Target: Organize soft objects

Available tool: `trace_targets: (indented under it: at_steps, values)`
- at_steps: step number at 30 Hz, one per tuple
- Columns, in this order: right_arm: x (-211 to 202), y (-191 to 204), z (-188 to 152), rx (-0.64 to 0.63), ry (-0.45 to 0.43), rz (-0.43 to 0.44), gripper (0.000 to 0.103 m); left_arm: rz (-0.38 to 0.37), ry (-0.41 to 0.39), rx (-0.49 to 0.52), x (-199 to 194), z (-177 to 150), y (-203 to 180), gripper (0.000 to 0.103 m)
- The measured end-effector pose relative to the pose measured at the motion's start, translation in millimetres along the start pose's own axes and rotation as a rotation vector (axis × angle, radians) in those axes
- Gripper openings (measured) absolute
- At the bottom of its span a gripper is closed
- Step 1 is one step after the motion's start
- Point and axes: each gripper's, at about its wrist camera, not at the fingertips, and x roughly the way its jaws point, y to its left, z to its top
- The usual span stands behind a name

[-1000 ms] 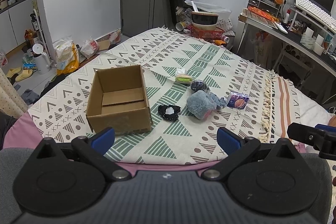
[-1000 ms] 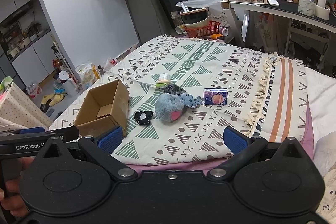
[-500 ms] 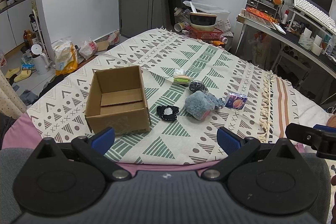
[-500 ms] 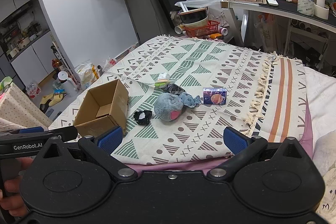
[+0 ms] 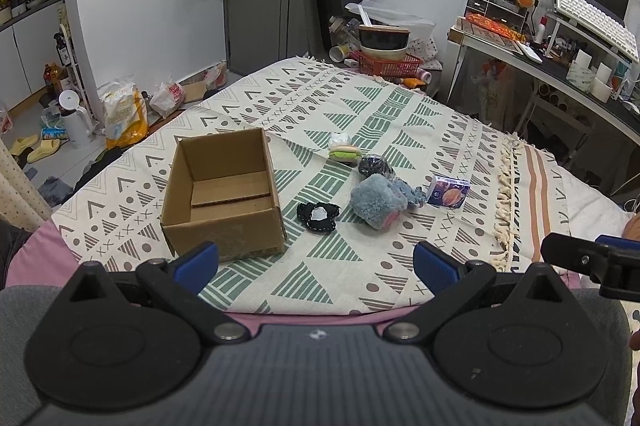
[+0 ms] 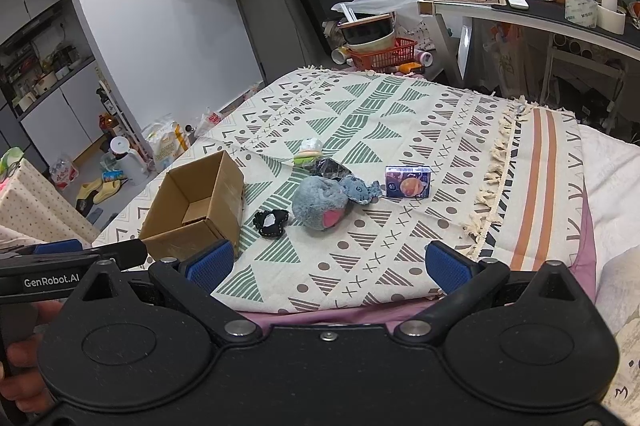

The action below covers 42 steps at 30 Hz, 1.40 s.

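Note:
An empty cardboard box (image 5: pixel 222 192) (image 6: pixel 196 204) stands open on the patterned bedspread (image 5: pixel 360 114). To its right lie a black flat plush (image 5: pixel 318 216) (image 6: pixel 270 222), a grey-blue fluffy plush (image 5: pixel 378 200) (image 6: pixel 320 202), a black bundle (image 5: pixel 374 166), a burger-shaped toy (image 5: pixel 343 151) (image 6: pixel 308 152) and a small purple carton (image 5: pixel 449 191) (image 6: pixel 408 181). My left gripper (image 5: pixel 316 266) hangs open at the bed's near edge, short of the box. My right gripper (image 6: pixel 328 266) is open too, near the edge in front of the plush pile. Neither holds anything.
A desk (image 6: pixel 532 10) with keyboard and clutter stands to the right. A red basket (image 5: pixel 386 60) with bowls sits past the bed's far end. Bags, a kettle and slippers (image 5: pixel 36 148) litter the floor on the left. The other gripper's arm (image 6: pixel 72 262) shows at the left edge.
Both cameras have drawn back and risen slightly, so the box and toys look a little farther away. The objects themselves have not moved, and both grippers stay open.

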Motion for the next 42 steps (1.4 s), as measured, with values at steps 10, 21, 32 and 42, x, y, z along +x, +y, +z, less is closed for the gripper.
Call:
trace_targets:
  at_steps: [10, 21, 32, 42]
  values:
    - [2, -4, -2, 0.010, 0.005, 0.000, 0.103, 0.005, -0.002, 0.002, 1, -1, 0, 0.102]
    - [30, -15, -2, 0.034, 0.032, 0.016, 0.103, 0.019, 0.014, 0.016, 27, 1, 0, 0.102]
    - [72, -33, 4, 0.122, 0.062, 0.026, 0.103, 0.026, 0.034, -0.002, 67, 16, -2, 0.102]
    - [110, -35, 21, 0.170, 0.084, 0.057, 0.099, -0.058, 0.034, -0.060, 106, 34, -8, 0.102]
